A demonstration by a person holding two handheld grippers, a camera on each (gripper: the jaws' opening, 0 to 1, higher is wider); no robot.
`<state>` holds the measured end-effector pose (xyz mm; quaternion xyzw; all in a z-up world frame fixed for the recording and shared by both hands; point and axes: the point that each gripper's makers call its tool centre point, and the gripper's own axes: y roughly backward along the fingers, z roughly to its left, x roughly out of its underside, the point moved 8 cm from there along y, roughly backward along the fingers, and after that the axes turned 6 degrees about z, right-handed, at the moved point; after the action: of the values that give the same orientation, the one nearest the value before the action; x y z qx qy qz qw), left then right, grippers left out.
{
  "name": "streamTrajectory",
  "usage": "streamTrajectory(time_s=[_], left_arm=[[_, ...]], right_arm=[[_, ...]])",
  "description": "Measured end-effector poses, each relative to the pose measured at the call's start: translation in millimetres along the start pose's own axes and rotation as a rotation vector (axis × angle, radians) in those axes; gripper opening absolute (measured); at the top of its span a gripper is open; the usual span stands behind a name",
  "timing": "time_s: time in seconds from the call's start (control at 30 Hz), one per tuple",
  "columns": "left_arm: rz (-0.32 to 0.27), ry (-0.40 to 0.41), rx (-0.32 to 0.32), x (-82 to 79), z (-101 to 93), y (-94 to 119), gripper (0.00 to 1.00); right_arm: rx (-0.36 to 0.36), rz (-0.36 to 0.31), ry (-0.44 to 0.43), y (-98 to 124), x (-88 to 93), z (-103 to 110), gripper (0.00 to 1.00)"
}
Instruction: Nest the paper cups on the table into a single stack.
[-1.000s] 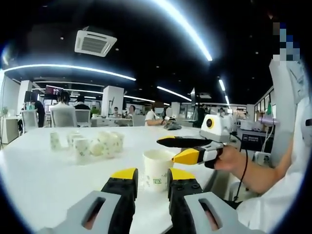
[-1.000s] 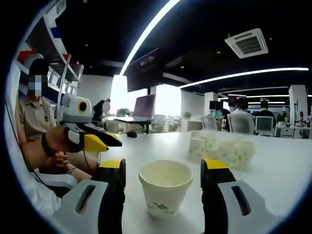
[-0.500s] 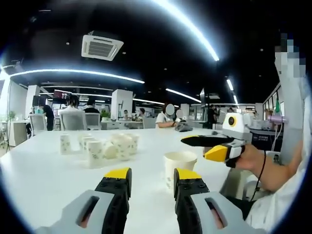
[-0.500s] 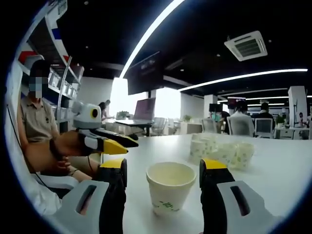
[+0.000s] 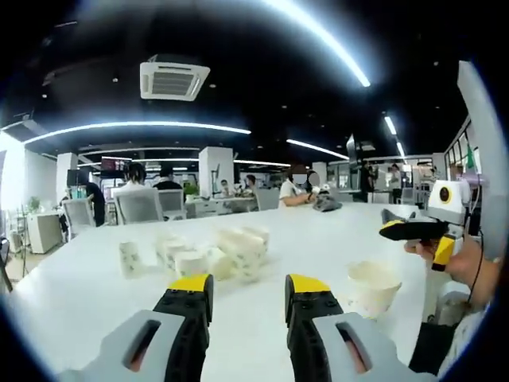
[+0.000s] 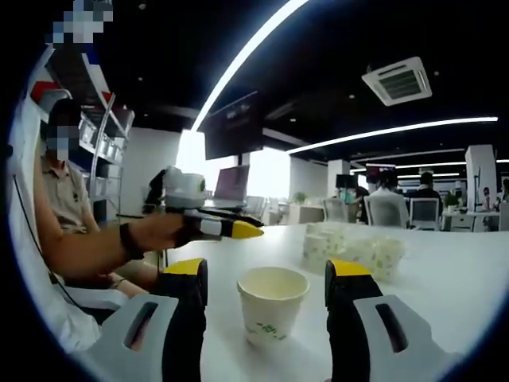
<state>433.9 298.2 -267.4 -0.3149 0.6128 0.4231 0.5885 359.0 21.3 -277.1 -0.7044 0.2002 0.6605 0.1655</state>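
Where the white table (image 5: 71,302) fills the left gripper view, left gripper (image 5: 248,288) with yellow-tipped jaws apart, nothing between them, aimed toward a cluster of patterned paper cups (image 5: 215,253) near mid-table. Among that cluster, some upright and some apparently tipped on their sides, though too blurred to count. Off to the right, near the table edge, a single white paper cup (image 5: 372,285) standing upright, well apart from the cluster. Beyond it, the right gripper (image 5: 413,229) held in a hand (image 5: 457,259), jaws looking spread.

In the right gripper view, right gripper (image 6: 265,274) spread wide on either side of the single cup (image 6: 272,302), pads not touching its wall. Cup upright, mouth open, a small green mark low on its side. Cluster of cups (image 6: 351,248) further back on the right. Left gripper (image 6: 213,227) entering from the left, above the table.
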Motion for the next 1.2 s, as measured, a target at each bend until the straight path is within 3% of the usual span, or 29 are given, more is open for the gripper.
streamTrajectory(time_s=[0.1,0.37,0.5,0.6,0.77,0.97,1.1,1.2], left_arm=[[0.018,0.001,-0.007,-3.8,12.1,-14.9,0.39],[0.112,0.007,-0.030,4.1,38.8,-60.3,0.43],[0.150,0.009,-0.044,5.2,41.4,-76.0,0.45],[0.195,0.057,-0.045,8.1,47.1,-87.8,0.49],[0.218,0.082,-0.056,7.4,63.6,-108.5,0.51],[0.240,0.039,-0.067,6.4,59.8,-117.7,0.50],[0.254,0.050,-0.074,7.7,76.2,-131.3,0.49],[0.260,0.051,-0.078,10.3,74.3,-133.4,0.48]], right_arm=[[0.005,-0.001,0.001,2.8,-0.9,-0.8,0.62],[0.008,-0.010,0.012,7.4,-5.1,2.4,0.62],[0.008,-0.010,0.028,9.9,-8.9,5.7,0.61],[0.008,-0.017,0.039,12.7,-11.4,6.9,0.61],[0.013,-0.021,0.046,15.6,-12.3,7.6,0.60],[0.015,-0.020,0.052,18.8,-12.7,7.9,0.60],[0.017,-0.022,0.054,19.5,-12.9,7.6,0.60],[0.018,-0.020,0.058,20.3,-13.7,7.6,0.60]])
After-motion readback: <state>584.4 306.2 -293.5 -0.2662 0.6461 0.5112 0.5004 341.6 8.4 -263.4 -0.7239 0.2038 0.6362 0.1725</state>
